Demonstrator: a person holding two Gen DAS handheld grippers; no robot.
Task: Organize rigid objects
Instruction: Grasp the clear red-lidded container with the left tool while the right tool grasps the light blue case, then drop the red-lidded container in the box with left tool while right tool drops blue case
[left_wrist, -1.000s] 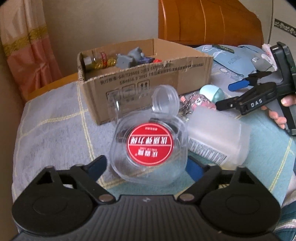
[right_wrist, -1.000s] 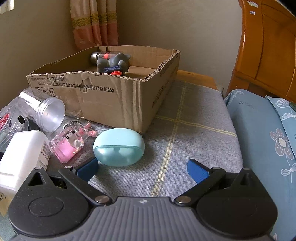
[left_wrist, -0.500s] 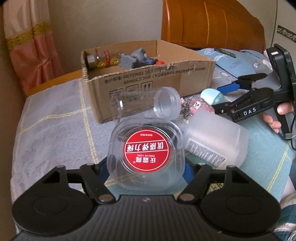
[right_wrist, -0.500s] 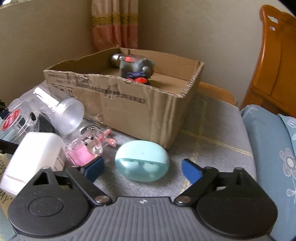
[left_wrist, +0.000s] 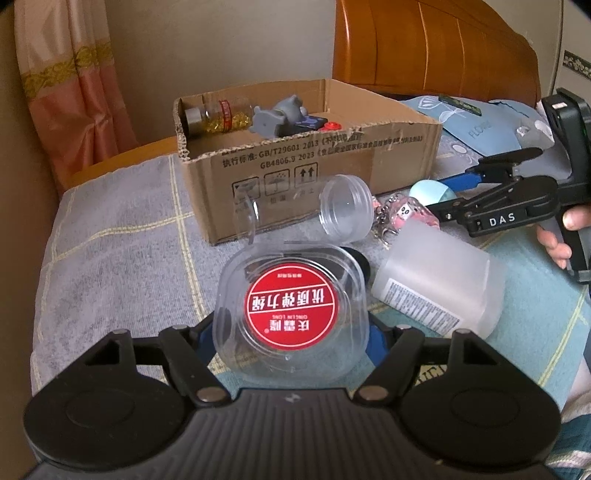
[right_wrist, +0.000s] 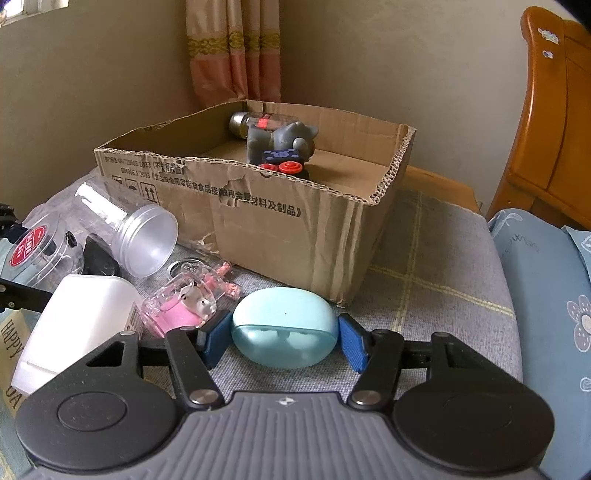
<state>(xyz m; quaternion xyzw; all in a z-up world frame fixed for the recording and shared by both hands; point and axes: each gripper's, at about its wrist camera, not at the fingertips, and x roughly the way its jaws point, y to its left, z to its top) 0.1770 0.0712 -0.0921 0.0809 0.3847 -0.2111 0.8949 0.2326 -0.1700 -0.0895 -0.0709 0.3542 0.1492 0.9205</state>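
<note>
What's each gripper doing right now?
Left gripper: shut on the clear red-labelled case.
Right gripper: jaws closing, pads at both ends of the blue earbud case.

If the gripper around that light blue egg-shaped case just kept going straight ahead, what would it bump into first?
The blue case itself: it sits between the closing jaws of the right gripper. Beyond it, the front wall of the cardboard box looks next, though depth is hard to judge.
</note>
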